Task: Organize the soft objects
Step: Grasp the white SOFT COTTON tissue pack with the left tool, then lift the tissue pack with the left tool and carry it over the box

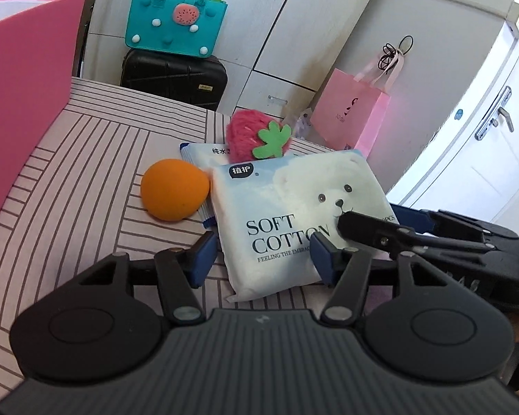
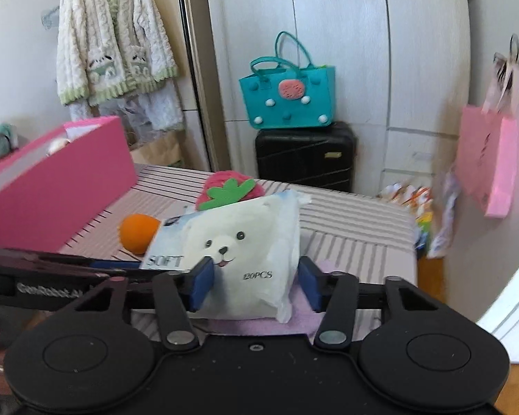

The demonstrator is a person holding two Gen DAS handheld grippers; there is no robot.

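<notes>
While both grippers are closing in on the same soft-cotton pack [image 1: 287,214], the left gripper [image 1: 264,256] is standing about half open, its blue pads straddling the pack's near corner; the left pad looks just clear of the edge and the right pad is lying against the printed face, so a firm grip cannot be told. The right gripper [image 2: 256,282] is likewise sitting half open around the pack's other end, one pad touching the bear print, the other standing apart from the wrapper. The pack is lying on the striped table [image 1: 86,159]. Just beside it an orange ball [image 1: 174,193] is resting, and a second wipes pack [image 1: 200,152] is peeking out beneath. Behind them a plush strawberry [image 1: 249,135] is leaning. A pink box [image 2: 62,186] is standing farther left.
</notes>
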